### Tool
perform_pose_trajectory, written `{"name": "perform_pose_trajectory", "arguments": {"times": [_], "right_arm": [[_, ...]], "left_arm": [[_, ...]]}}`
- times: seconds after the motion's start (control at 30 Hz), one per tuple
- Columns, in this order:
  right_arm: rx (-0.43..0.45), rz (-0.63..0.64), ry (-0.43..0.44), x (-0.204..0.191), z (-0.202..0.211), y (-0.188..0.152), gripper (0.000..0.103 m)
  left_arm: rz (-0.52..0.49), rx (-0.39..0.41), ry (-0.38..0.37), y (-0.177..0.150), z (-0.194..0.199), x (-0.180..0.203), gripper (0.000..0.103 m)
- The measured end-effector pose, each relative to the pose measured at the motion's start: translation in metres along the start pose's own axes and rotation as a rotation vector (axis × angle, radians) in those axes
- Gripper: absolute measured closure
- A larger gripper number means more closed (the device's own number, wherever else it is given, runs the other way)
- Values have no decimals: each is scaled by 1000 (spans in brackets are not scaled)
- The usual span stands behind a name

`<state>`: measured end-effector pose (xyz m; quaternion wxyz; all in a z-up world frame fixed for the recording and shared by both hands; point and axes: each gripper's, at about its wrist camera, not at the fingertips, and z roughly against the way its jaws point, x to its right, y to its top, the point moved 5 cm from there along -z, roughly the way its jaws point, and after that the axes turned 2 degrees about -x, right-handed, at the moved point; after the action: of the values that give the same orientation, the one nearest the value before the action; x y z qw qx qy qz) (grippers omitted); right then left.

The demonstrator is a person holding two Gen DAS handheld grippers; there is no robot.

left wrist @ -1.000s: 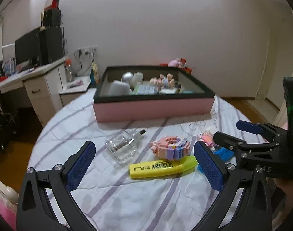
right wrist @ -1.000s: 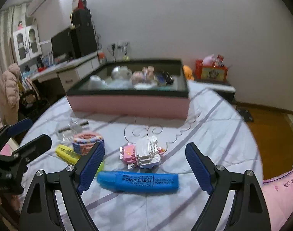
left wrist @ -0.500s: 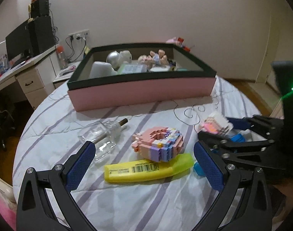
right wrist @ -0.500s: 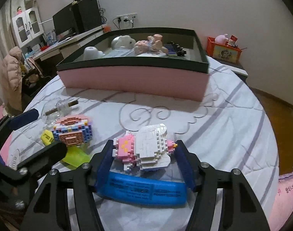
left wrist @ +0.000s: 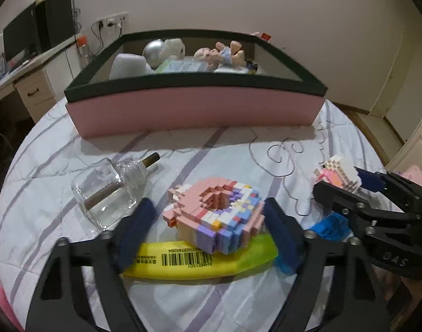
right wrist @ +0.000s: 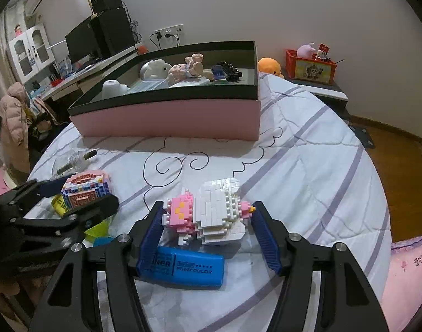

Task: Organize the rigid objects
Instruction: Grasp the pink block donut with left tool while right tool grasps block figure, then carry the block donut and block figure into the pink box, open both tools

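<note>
My left gripper (left wrist: 211, 227) is closed around a pink, purple and blue brick-built ring figure (left wrist: 215, 218), which rests partly on a yellow highlighter (left wrist: 200, 260). My right gripper (right wrist: 208, 232) is shut on a white and pink brick-built figure (right wrist: 211, 215), which sits just behind a blue highlighter (right wrist: 183, 268). A clear glass bottle (left wrist: 108, 193) lies on its side left of the ring figure. The pink box with a dark rim (left wrist: 194, 105) holds several toys at the back. The right gripper with its figure also shows in the left wrist view (left wrist: 341, 177).
The bed has a white quilt with purple stripes (right wrist: 308, 166). A desk with a monitor (right wrist: 80, 44) stands at the back left. An orange crate (right wrist: 310, 66) sits on a low stand at the back right, beside a wooden floor (right wrist: 391, 166).
Both grippers moved down and forward onto the bed. The left jaws narrowed around the ring figure. The right jaws closed on the white and pink figure.
</note>
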<state>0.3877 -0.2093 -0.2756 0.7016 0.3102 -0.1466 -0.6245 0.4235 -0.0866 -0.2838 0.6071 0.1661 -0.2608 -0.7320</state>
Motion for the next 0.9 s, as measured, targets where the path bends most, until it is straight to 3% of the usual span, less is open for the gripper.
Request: {"name": "perform_pose_trajectory", "arguments": {"times": [0.07, 0.47, 0.9], "right_arm": [[0, -4, 6, 0, -1, 0, 39], [43, 7, 3, -6, 14, 3, 39], [118, 43, 15, -34, 46, 14, 39]], "left_arm": [[-2, 12, -5, 2, 2, 0, 40], [-40, 115, 6, 8, 34, 1, 40], [-44, 167, -4, 7, 72, -7, 40]]}}
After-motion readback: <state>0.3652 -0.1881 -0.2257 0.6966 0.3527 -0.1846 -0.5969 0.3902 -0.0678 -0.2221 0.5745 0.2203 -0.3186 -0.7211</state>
